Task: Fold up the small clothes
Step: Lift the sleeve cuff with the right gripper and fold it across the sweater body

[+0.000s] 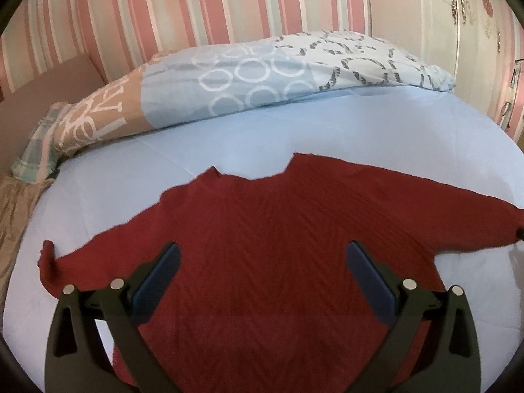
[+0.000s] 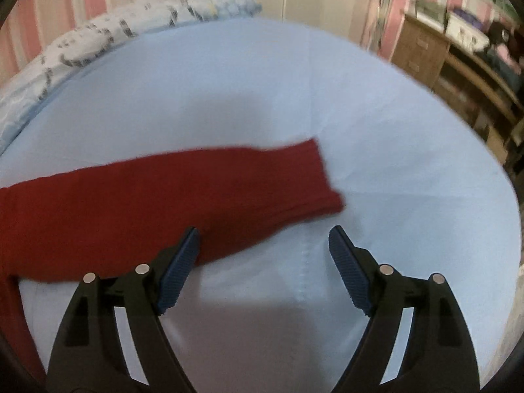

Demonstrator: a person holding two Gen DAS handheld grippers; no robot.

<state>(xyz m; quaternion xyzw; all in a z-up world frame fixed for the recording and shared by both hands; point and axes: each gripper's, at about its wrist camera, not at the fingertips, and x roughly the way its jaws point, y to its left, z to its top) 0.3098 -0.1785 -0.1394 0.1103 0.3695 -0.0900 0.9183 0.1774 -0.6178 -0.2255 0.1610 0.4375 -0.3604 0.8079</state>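
Red sweater [image 1: 278, 229] flat on blue sheet [image 1: 229, 137], sleeves out. Left gripper [image 1: 262, 262] spread over body, right gripper [image 2: 263, 245] spread, empty, cuff [image 2: 317, 177] just ahead. We pinch cuff edge, fold sleeve inward.

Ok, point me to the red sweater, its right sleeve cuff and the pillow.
red sweater [image 1: 262, 245], left wrist view, middle of the body.
right sleeve cuff [image 2: 322, 177], right wrist view, sleeve end.
pillow [image 1: 255, 78], left wrist view, ringed blue panel.

Bare bed sheet [image 2: 376, 131] lies open from 12 to 3 o'clock of the sleeve [image 2: 196, 190]. A pillow [image 1: 262, 75] blocks the far edge at 12. Shelves [image 2: 458, 65] stand at 2.
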